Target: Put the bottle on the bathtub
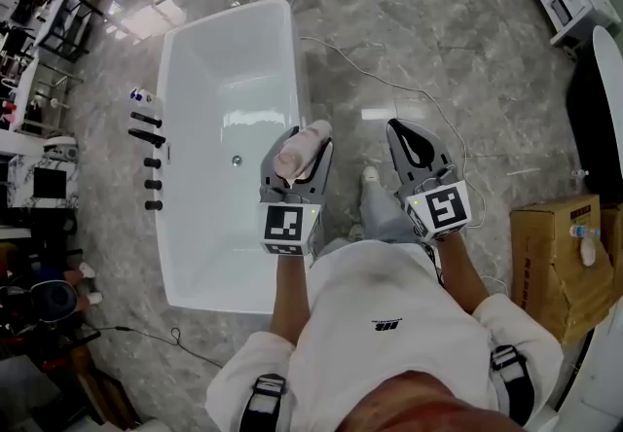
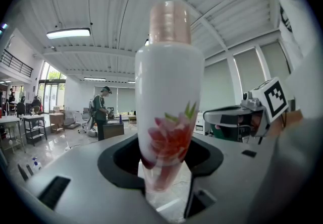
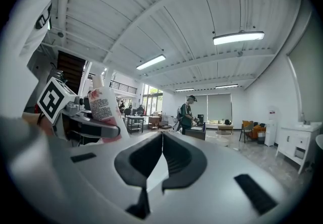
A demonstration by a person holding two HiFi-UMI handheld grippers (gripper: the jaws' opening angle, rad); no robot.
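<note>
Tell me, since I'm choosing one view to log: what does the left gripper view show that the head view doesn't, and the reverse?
Only the left gripper view: the red flower print on the bottle, its base between the jaws, and a person standing far behind.
Only the head view: the white bathtub, the black taps beside it and a cardboard box at the right.
Both: the bottle held in the left gripper, and the right gripper, shut and empty.
</note>
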